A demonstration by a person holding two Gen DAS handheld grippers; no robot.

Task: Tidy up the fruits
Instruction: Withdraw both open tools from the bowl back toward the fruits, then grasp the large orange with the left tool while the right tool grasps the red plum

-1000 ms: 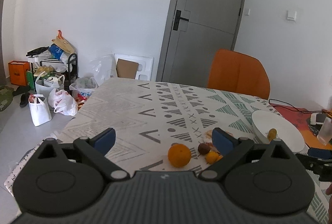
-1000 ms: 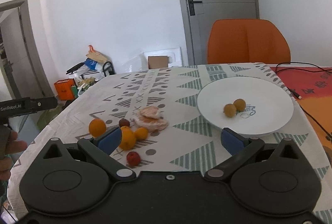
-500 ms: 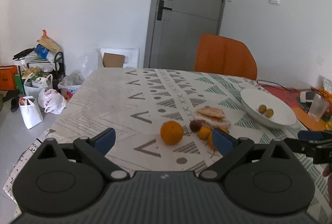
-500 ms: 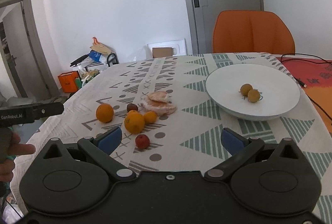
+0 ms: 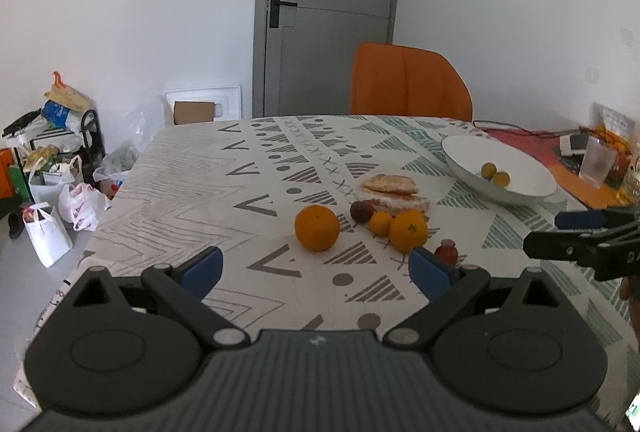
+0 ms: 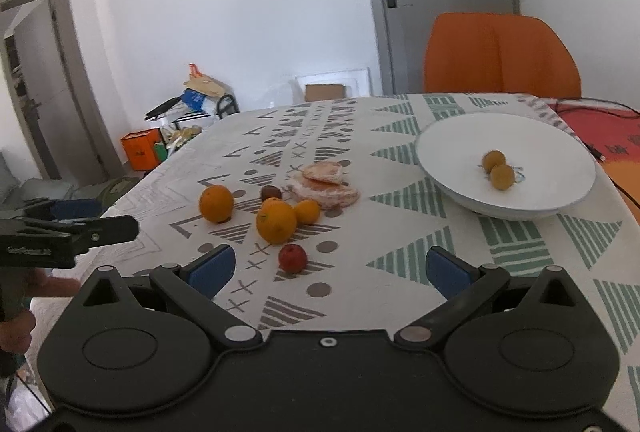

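A cluster of fruit lies mid-table: a large orange [image 5: 317, 227] [image 6: 216, 203], a second orange [image 5: 408, 230] [image 6: 276, 221], a small orange [image 5: 380, 223] [image 6: 307, 211], a dark brown fruit [image 5: 361, 211] [image 6: 271, 193] and a small red fruit [image 5: 446, 252] [image 6: 293, 258]. A white plate [image 5: 520, 187] [image 6: 552, 151] at the right holds two yellow fruits [image 5: 495, 173] [image 6: 498, 169]. My left gripper [image 5: 316, 269] is open and empty, near the large orange. My right gripper [image 6: 327, 269] is open and empty, just short of the red fruit.
Peeled citrus pieces [image 5: 394, 191] [image 6: 325, 183] lie behind the cluster. An orange chair [image 5: 408, 81] stands at the far side. A plastic cup [image 5: 598, 161] and clutter sit at the far right. Bags [image 5: 60, 207] lie on the floor at left.
Both grippers have drawn back and risen a little, so the fruit cluster and plate sit farther ahead in each view. The left view has swung right. Both stay open.
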